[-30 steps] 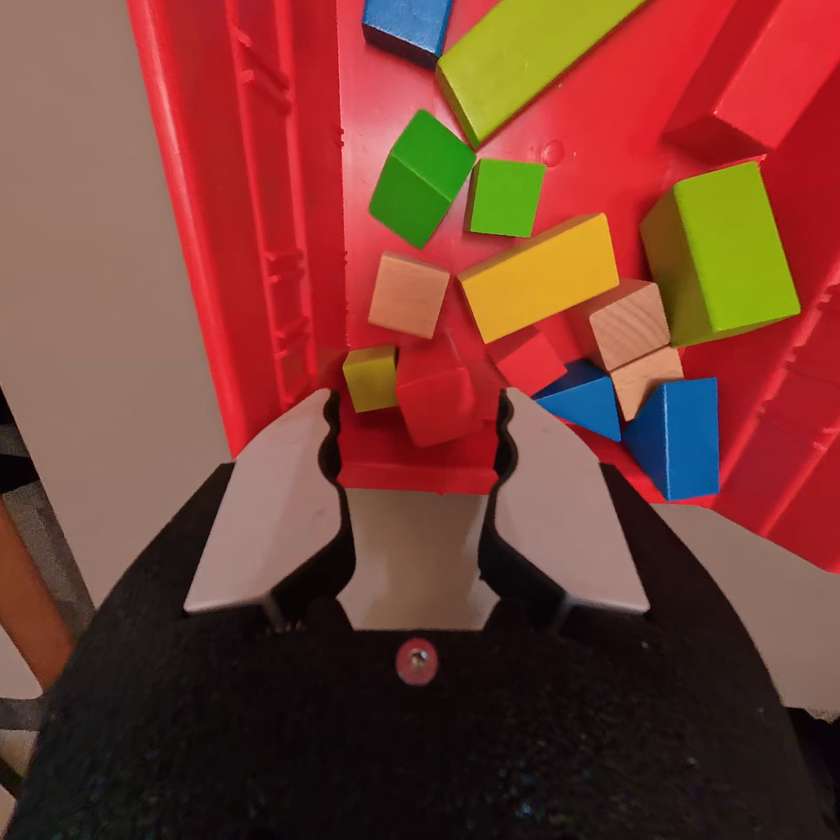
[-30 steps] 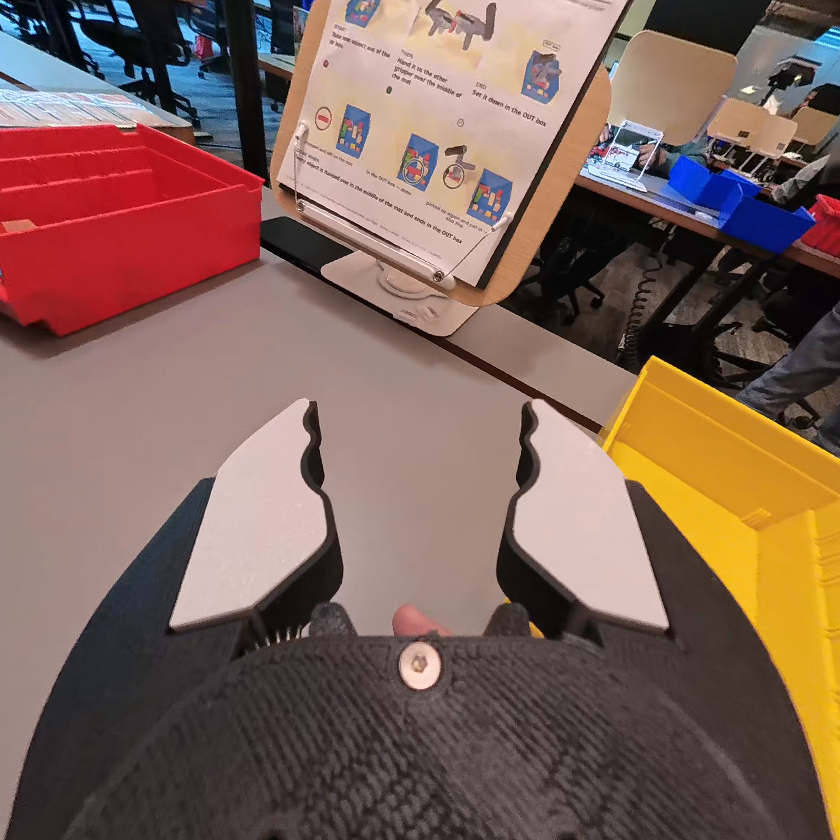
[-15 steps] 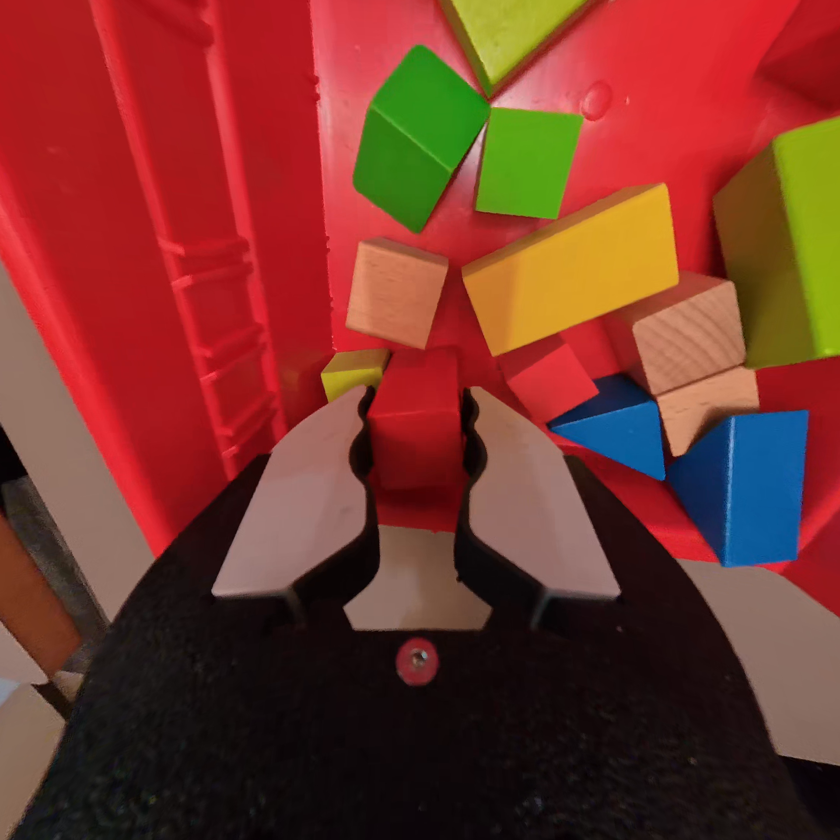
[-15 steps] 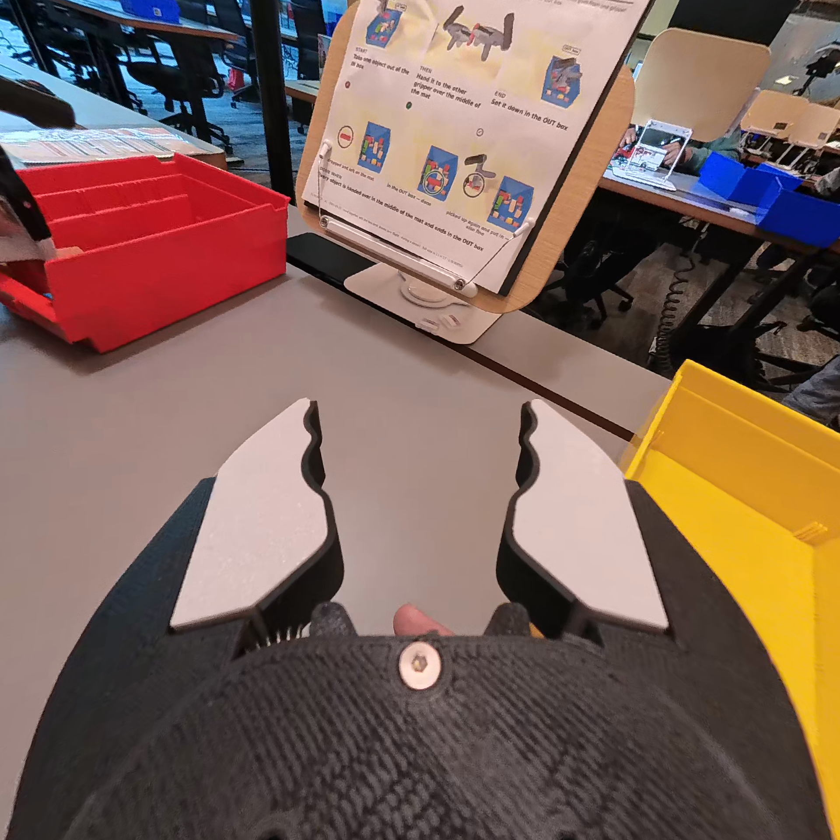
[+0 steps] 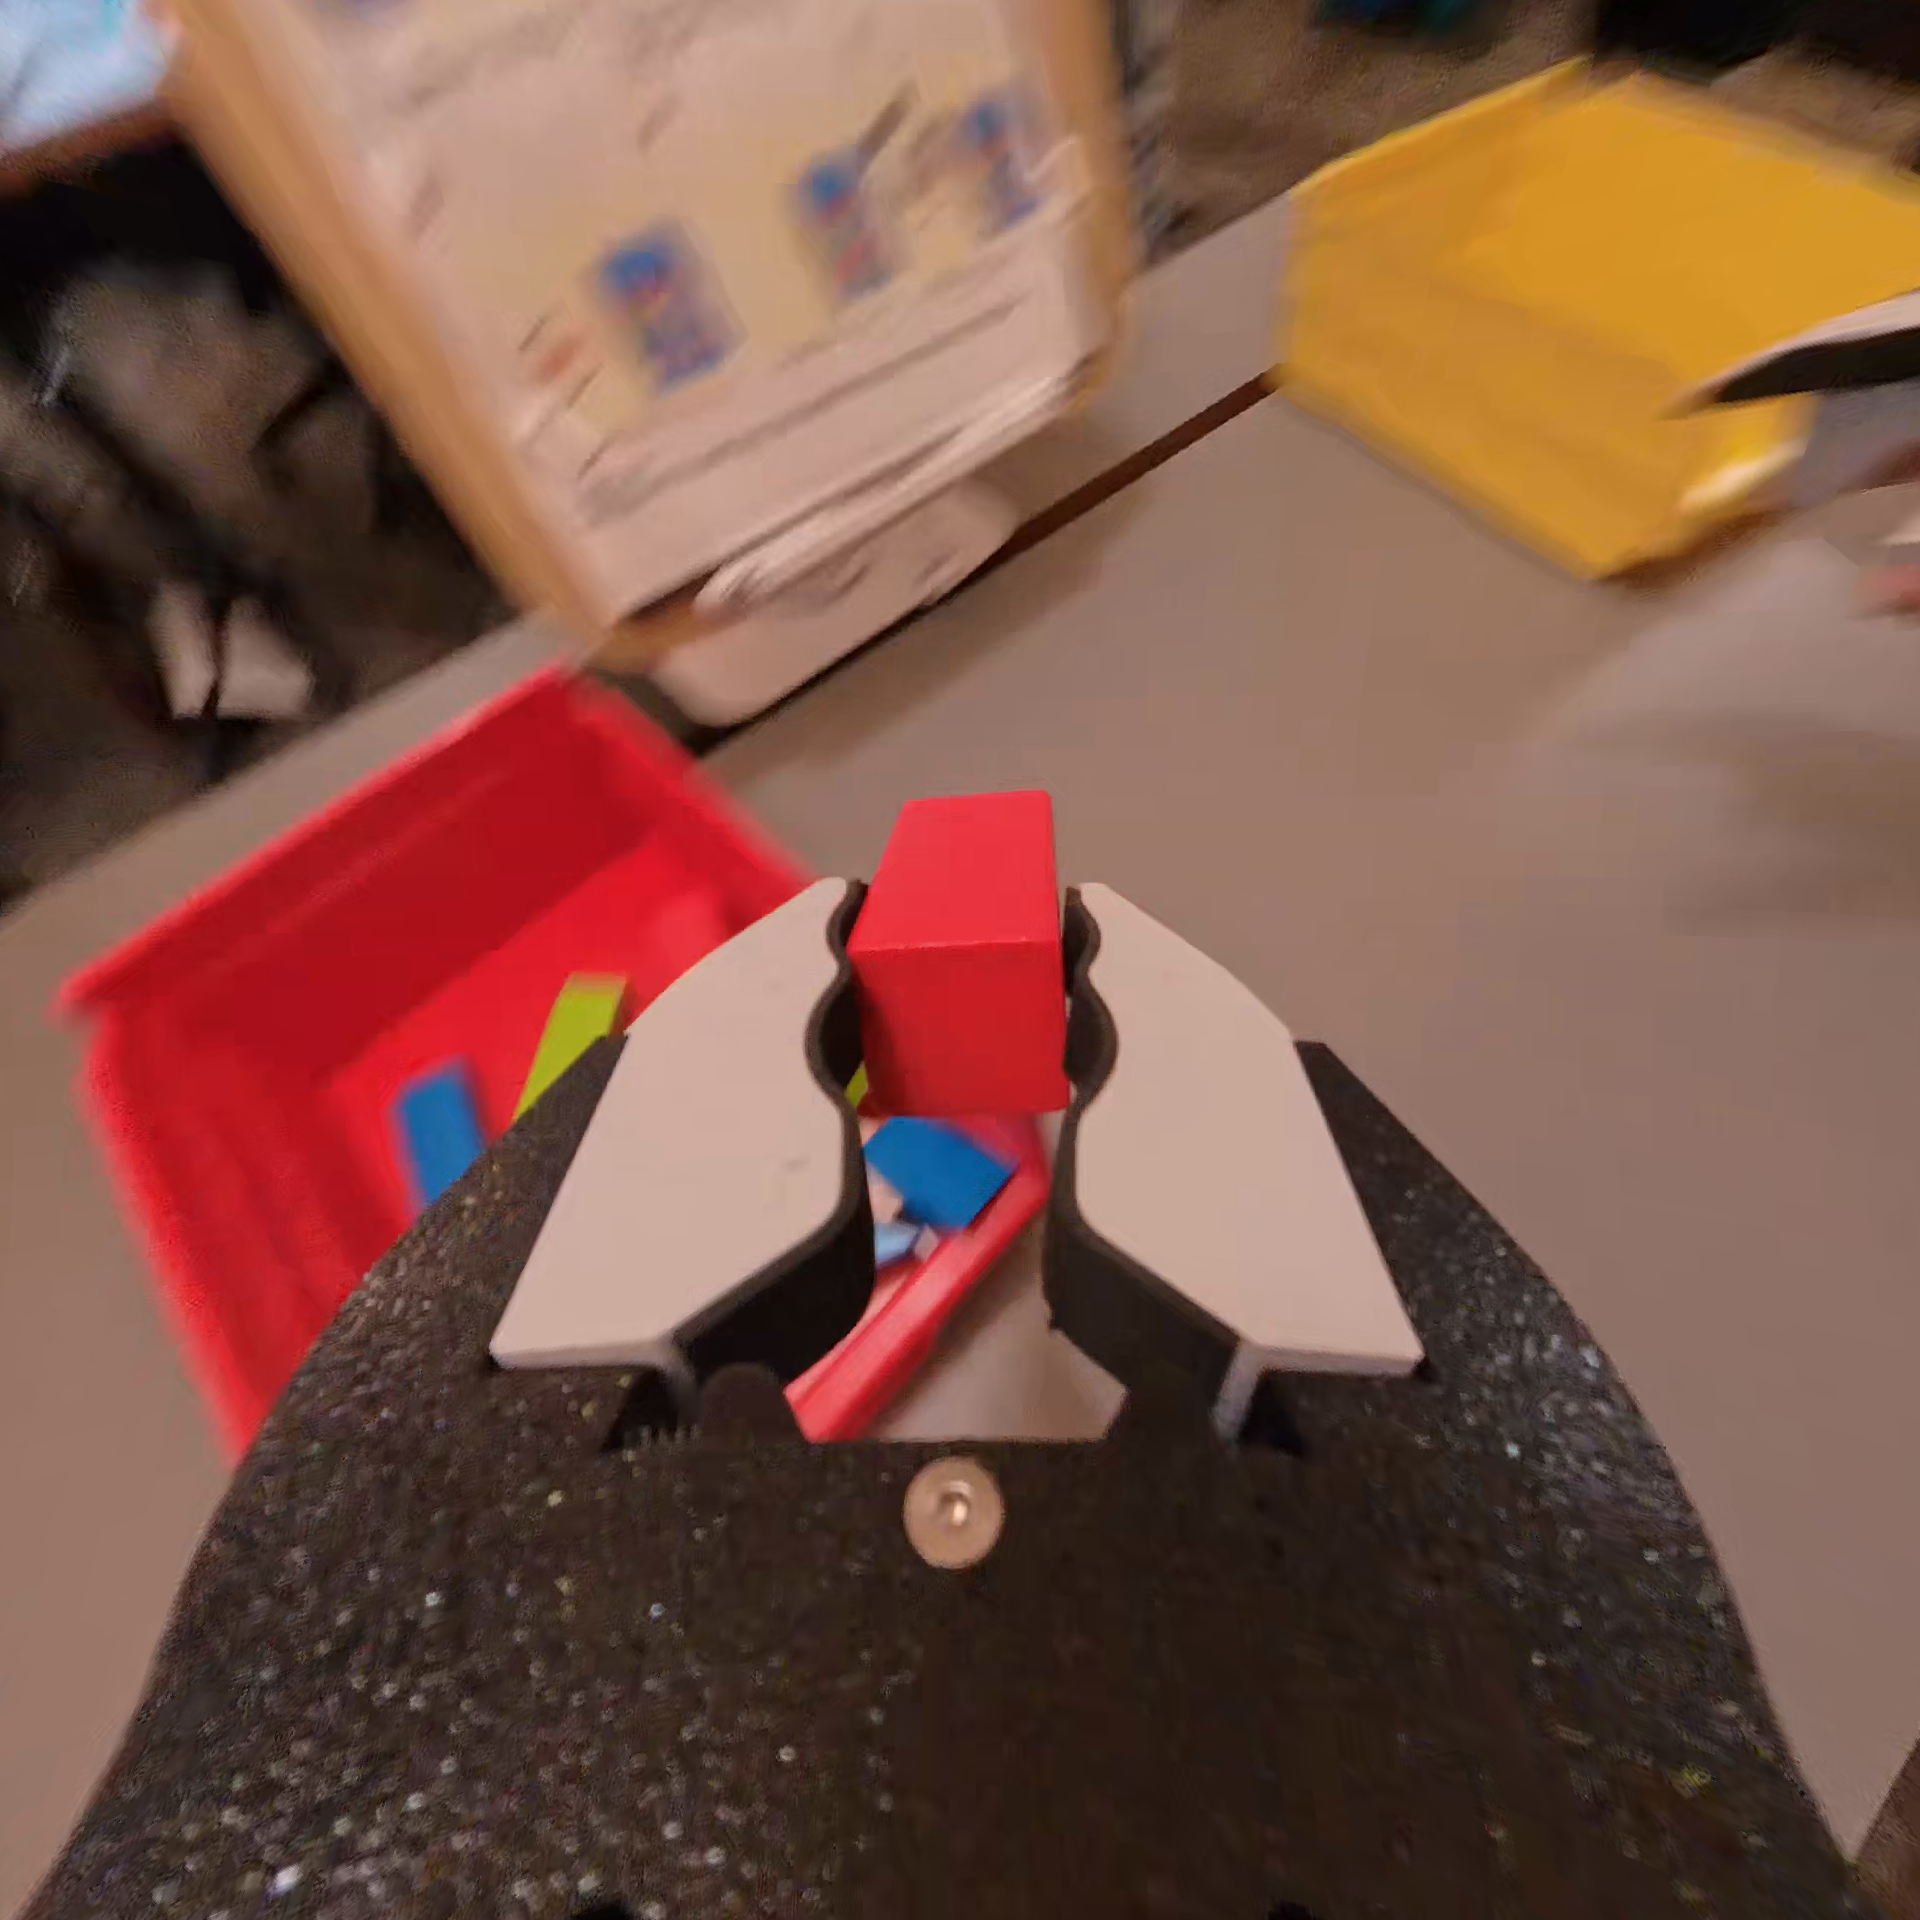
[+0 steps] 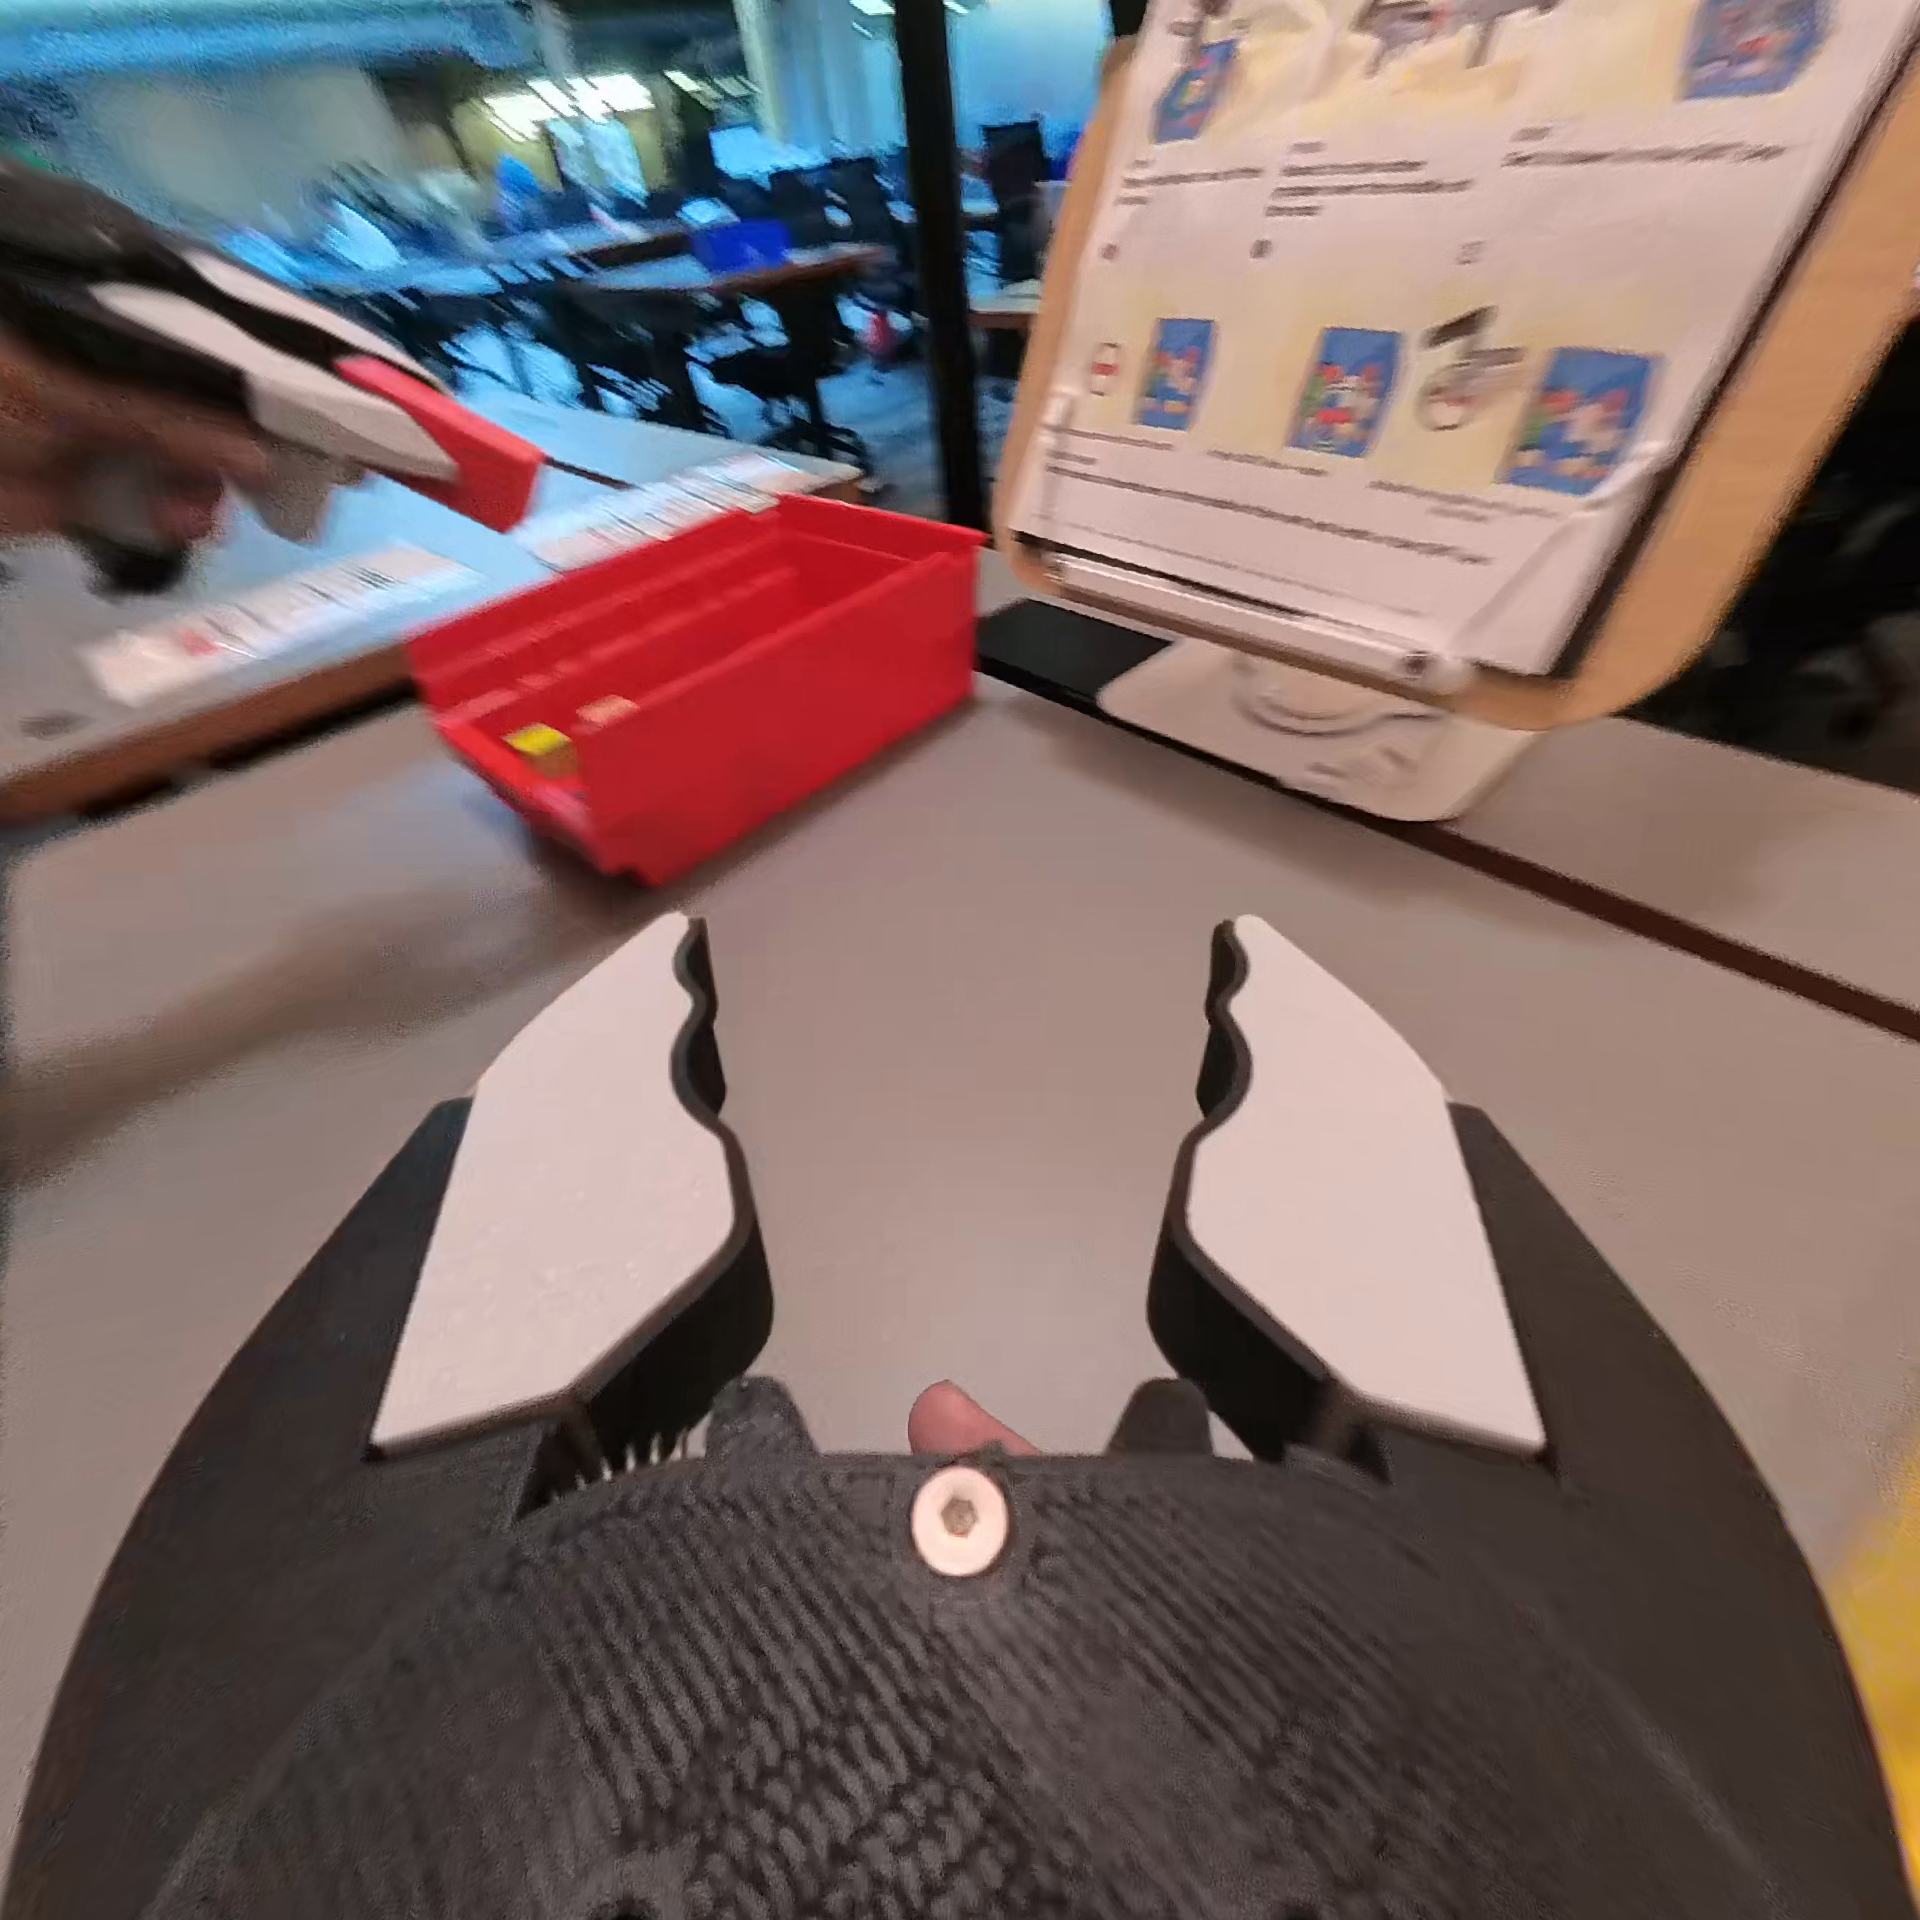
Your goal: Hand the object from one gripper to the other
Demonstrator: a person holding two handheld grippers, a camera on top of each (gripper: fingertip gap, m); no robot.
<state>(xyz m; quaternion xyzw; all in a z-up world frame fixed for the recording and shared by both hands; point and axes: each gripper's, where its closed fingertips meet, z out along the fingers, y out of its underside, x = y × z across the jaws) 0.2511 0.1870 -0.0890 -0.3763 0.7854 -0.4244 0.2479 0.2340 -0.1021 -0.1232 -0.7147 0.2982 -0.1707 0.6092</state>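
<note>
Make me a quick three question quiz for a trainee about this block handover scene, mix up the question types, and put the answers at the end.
1. True or false: the left gripper is clamped on a red block.
2. Multiple choice: the right gripper is (A) shut on a blue block, (B) open with nothing between its fingers, (C) shut on a yellow block.
3. Fill in: the bin that holds the loose blocks is ____ in colour.

Key
1. True; both pads press its sides, and it is lifted clear of the red bin.
2. B; only bare grey table shows between its fingers.
3. Red; the yellow bin stands apart, across the table.
</note>
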